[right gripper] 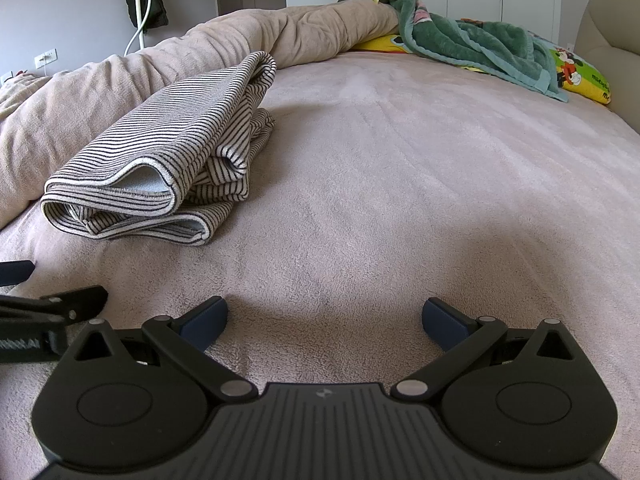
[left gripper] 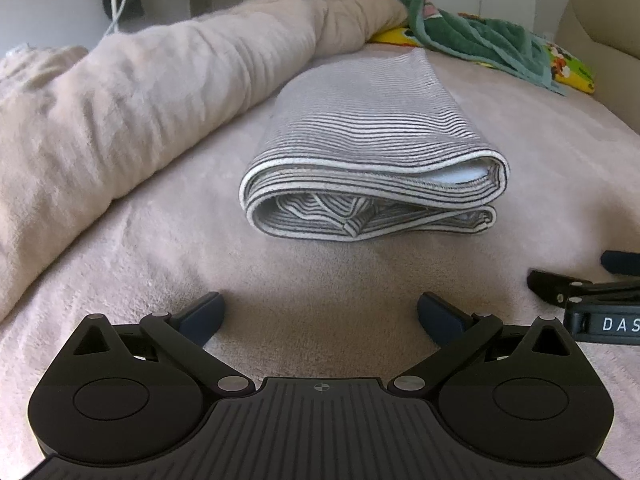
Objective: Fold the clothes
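Note:
A black-and-white striped garment [left gripper: 372, 152] lies folded into a compact bundle on the pink bed cover [left gripper: 320, 272], straight ahead in the left wrist view. The same striped garment [right gripper: 160, 152] sits at the left in the right wrist view. My left gripper [left gripper: 322, 318] is open and empty, low over the cover a short way in front of the bundle. Just as open and empty, my right gripper [right gripper: 324, 322] rests to the right of the bundle over bare cover. Each gripper shows at the edge of the other's view.
A rolled beige blanket [left gripper: 140, 92] runs along the left and back of the bed. A green towel [right gripper: 460, 36] and a yellow cartoon pillow [right gripper: 580, 72] lie at the far right. A beige headboard [right gripper: 612, 24] stands at the right; a coat stand [right gripper: 142, 8] is by the far wall.

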